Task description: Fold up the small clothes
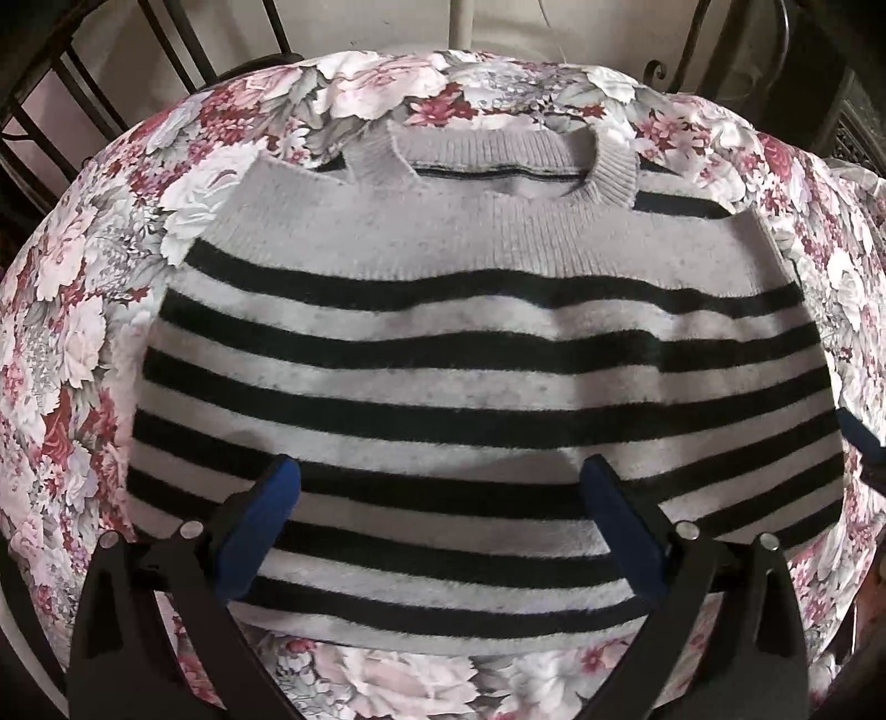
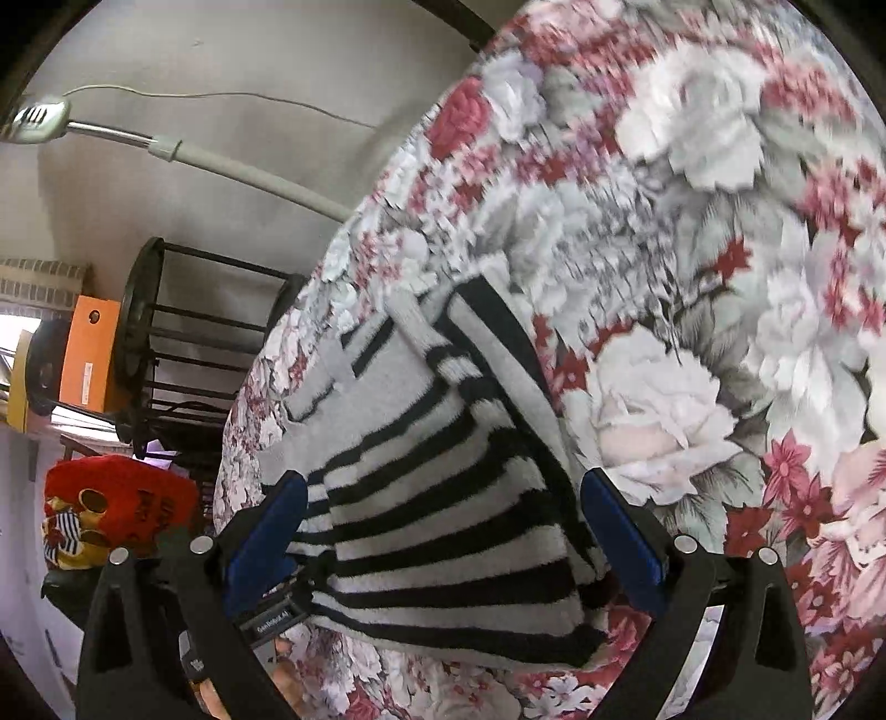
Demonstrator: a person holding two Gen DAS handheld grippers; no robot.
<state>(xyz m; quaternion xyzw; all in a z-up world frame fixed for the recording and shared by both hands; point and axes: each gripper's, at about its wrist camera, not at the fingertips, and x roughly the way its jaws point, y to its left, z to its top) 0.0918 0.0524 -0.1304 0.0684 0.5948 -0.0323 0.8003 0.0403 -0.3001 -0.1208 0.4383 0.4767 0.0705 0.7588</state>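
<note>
on the floral cloth [image 1: 72,332], both wide grippers hover over a striped sweater [image 1: 470,354], sleeves seemingly hidden.

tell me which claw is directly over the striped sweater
The left claw: it is open over the middle of the striped sweater, while the right claw is open at the sweater's side edge, partly over the floral cloth.

Home setting, lived-in room. Round surface [image 1: 83,332] under a floral cloth [image 2: 692,221]. Black wrought-iron chair backs [image 1: 50,72] past its far edge. Plain plaster wall [image 2: 221,50]. Black metal rack [image 2: 183,354], orange box [image 2: 91,354], red cartoon-print cushion [image 2: 122,498] and a grey lamp arm [image 2: 249,171] off to one side.
</note>
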